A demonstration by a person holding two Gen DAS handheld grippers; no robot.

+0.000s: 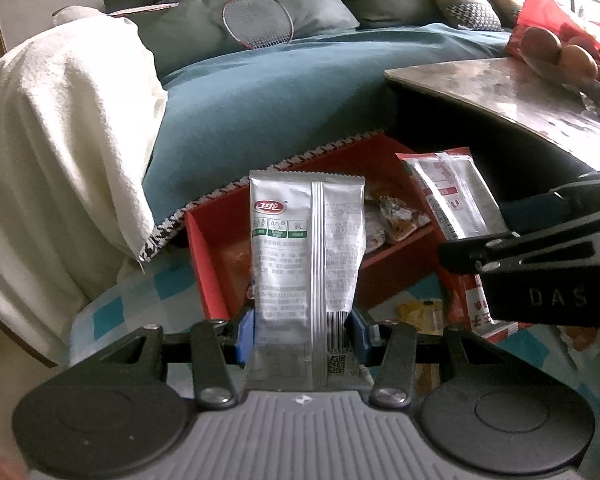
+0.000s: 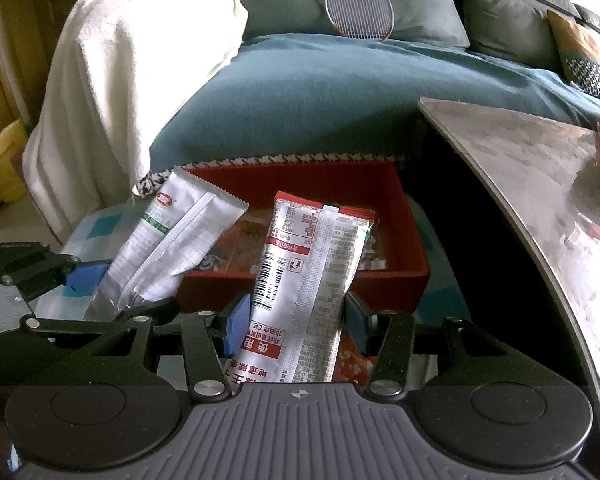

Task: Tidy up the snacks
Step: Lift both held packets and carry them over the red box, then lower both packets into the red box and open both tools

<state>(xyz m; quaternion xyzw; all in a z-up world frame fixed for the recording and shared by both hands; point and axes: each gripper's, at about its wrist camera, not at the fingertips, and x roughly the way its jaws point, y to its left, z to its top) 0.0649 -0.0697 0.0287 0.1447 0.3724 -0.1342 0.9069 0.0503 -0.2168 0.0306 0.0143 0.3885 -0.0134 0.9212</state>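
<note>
My left gripper (image 1: 305,330) is shut on a silver snack packet with green labels (image 1: 306,240), held upright in front of a red box (image 1: 212,248). My right gripper (image 2: 296,320) is shut on a red and silver snack packet (image 2: 304,280), also upright before the red box (image 2: 400,216). Several small wrapped snacks (image 1: 392,216) lie inside the box. In the left wrist view the right gripper (image 1: 512,256) holds its packet (image 1: 456,200) at the right. In the right wrist view the left gripper (image 2: 76,276) and its silver packet (image 2: 172,240) are at the left.
The box sits on a blue checked mat (image 1: 112,312) against a sofa with a teal blanket (image 1: 260,92) and white towel (image 1: 60,120). A marble table (image 2: 540,184) curves along the right, bearing fruit (image 1: 556,52). A badminton racket (image 2: 358,8) lies on the cushions.
</note>
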